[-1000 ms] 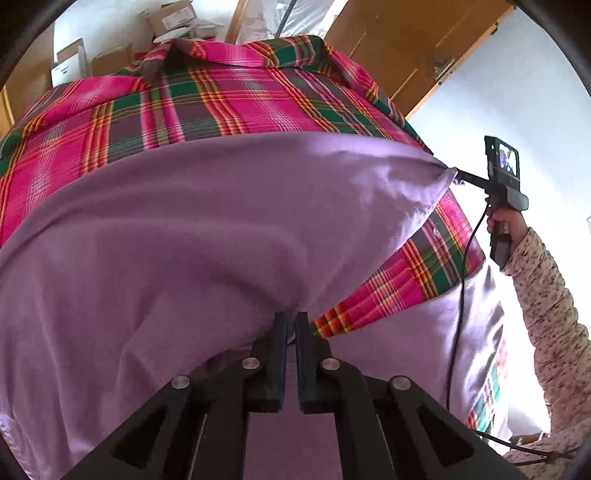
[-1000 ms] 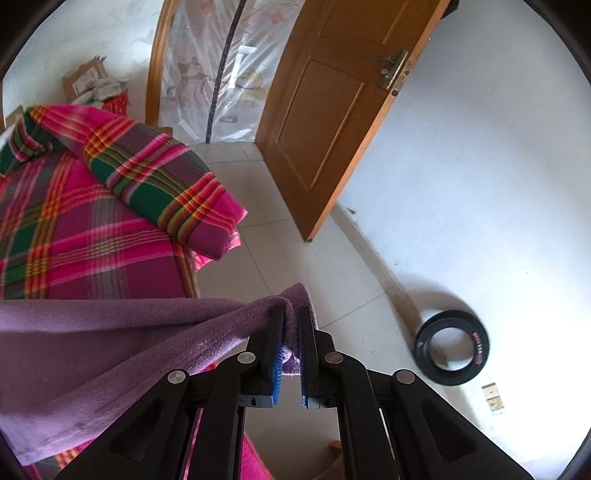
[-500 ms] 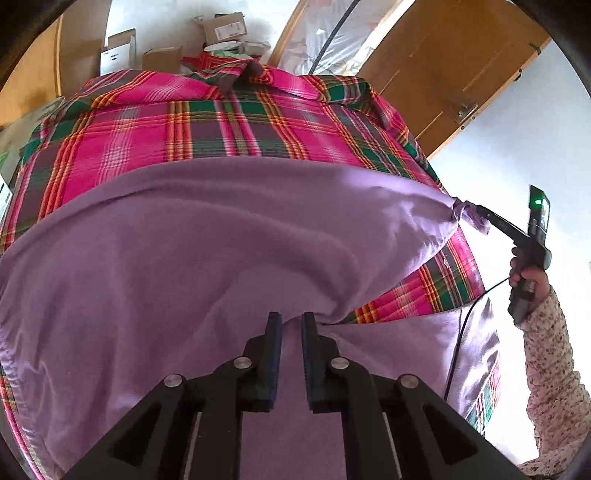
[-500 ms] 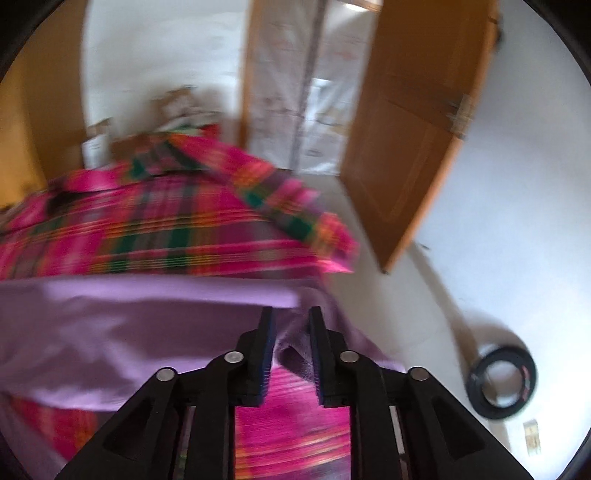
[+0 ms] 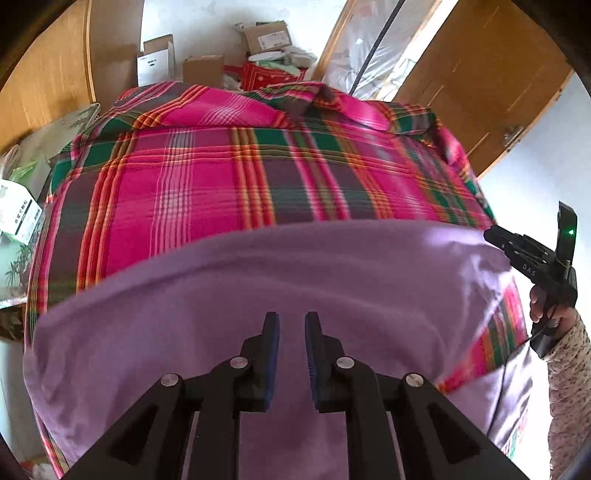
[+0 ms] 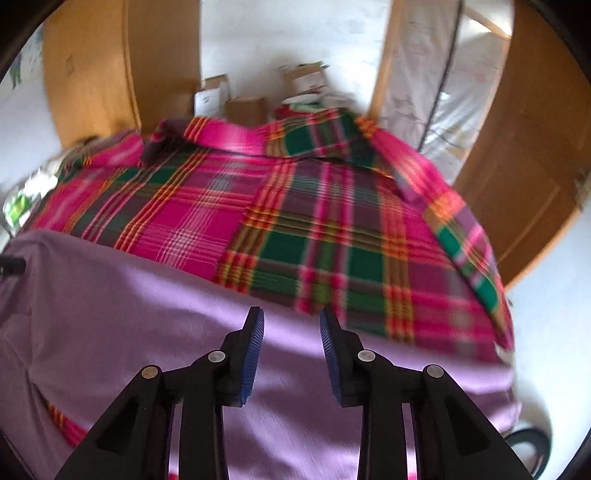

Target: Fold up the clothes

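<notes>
One fold looks done: the purple garment [image 5: 280, 295] lies doubled on the plaid bed [image 5: 229, 177]. Left gripper [image 5: 291, 321] and right gripper [image 6: 291, 321] both gape empty above it; more folds likely remain.

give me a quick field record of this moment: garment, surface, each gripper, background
garment: purple garment lying spread over the plaid cover
surface: pink, green and orange plaid cover
left gripper: open, above the purple fabric, holding nothing
right gripper: open, wider gap, above the fabric's far edge, holding nothing
right hand: on the gripper handle, patterned sleeve
background: cardboard boxes, wooden door
image quality: right wrist view blurred
</notes>
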A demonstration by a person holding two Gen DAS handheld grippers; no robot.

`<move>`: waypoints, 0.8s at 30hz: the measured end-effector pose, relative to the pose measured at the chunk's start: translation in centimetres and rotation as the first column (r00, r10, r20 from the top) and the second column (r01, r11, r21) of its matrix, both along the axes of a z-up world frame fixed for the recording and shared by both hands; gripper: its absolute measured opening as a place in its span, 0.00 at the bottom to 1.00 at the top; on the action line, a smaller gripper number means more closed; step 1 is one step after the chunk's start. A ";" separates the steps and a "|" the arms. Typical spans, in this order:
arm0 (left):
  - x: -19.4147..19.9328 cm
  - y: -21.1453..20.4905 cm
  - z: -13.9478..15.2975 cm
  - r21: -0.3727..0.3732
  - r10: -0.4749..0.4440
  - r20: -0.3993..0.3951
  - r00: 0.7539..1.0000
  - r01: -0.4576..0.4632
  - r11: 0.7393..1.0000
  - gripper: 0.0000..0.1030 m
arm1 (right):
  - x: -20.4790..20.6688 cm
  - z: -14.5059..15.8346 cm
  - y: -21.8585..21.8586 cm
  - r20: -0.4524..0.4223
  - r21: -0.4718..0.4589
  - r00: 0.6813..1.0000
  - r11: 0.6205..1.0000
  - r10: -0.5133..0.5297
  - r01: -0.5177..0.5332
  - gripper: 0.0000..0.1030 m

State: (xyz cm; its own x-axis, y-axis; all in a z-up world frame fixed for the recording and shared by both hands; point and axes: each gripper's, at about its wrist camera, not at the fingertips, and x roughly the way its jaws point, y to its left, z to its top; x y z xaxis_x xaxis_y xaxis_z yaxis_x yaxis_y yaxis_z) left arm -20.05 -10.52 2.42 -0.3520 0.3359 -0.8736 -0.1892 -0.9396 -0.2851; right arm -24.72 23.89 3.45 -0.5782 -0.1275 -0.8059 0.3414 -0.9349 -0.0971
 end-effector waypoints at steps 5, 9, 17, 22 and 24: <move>-2.6 -0.9 -0.3 -0.021 0.023 -0.025 0.999 -0.023 1.000 0.18 | -1.2 -1.4 -1.7 0.052 0.000 0.993 0.994 0.108 -0.108 0.35; -4.8 -1.1 -0.8 -0.051 0.024 -0.026 0.999 -0.025 0.998 0.19 | -1.2 -2.0 -1.8 0.086 -0.008 0.988 0.992 0.129 -0.129 0.35; -5.4 -1.1 -2.2 -0.058 0.025 -0.013 1.000 -0.026 0.998 0.19 | -0.5 -2.2 -1.4 0.089 -0.031 0.983 0.987 0.163 -0.161 0.35; -5.5 -1.6 -2.2 -0.032 0.032 -0.010 0.999 -0.032 0.999 0.19 | -1.3 -2.9 -0.6 0.111 -0.105 0.972 0.975 0.207 -0.196 0.37; -5.5 -1.7 -2.2 -0.024 0.034 -0.010 0.999 -0.035 0.999 0.19 | -1.7 -3.1 0.0 0.127 -0.143 0.974 0.975 0.188 -0.170 0.43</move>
